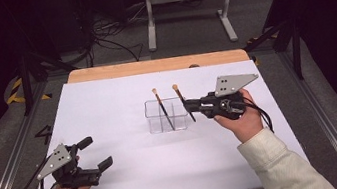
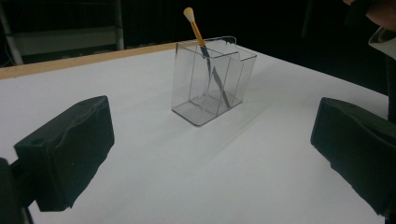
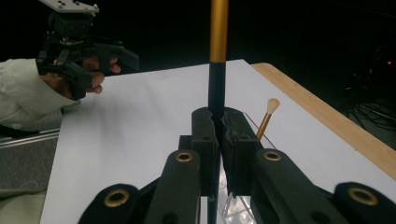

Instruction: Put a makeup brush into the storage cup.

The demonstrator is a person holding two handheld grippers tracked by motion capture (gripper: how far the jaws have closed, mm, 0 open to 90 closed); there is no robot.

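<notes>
The right gripper is clamped on a brush by its dark shaft, the gold part and pale tip rising above the jaws; it hangs tilted just over the right end of the clear box; a second brush leans inside that box; the left gripper rests well apart near the white table's front-left corner, jaws wide and holding nothing.
</notes>
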